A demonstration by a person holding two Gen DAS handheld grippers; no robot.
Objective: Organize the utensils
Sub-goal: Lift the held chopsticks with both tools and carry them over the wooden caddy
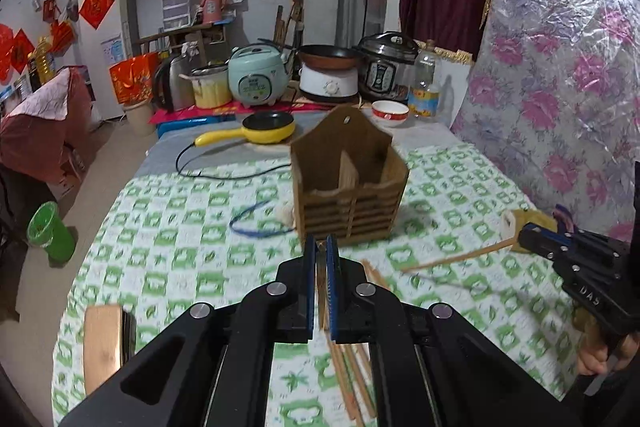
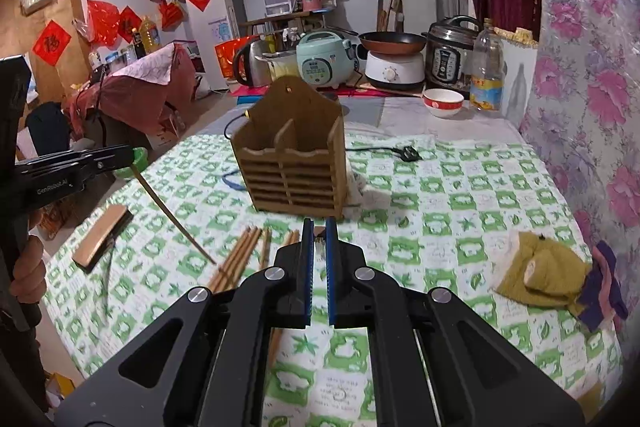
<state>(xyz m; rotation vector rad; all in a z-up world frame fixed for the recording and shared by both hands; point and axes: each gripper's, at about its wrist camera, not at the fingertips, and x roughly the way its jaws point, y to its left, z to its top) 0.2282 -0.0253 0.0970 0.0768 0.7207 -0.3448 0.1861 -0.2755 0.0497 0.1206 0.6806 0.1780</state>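
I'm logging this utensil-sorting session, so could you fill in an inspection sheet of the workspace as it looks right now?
Surface: table under a green-and-white checked cloth.
Job's things: wooden holder upright, both compartments look empty; loose chopsticks lying in front of it.
Clutter: wooden block, mustard cloth, bowl, bottle, yellow pan.
Grippers: left gripper shut on one chopstick; right gripper shut on another chopstick, both lifted off the cloth.
Cables: black cord from the pan; blue cord beside the holder.
Surroundings: cookers, kettle, red wall decorations, flowered sheet.
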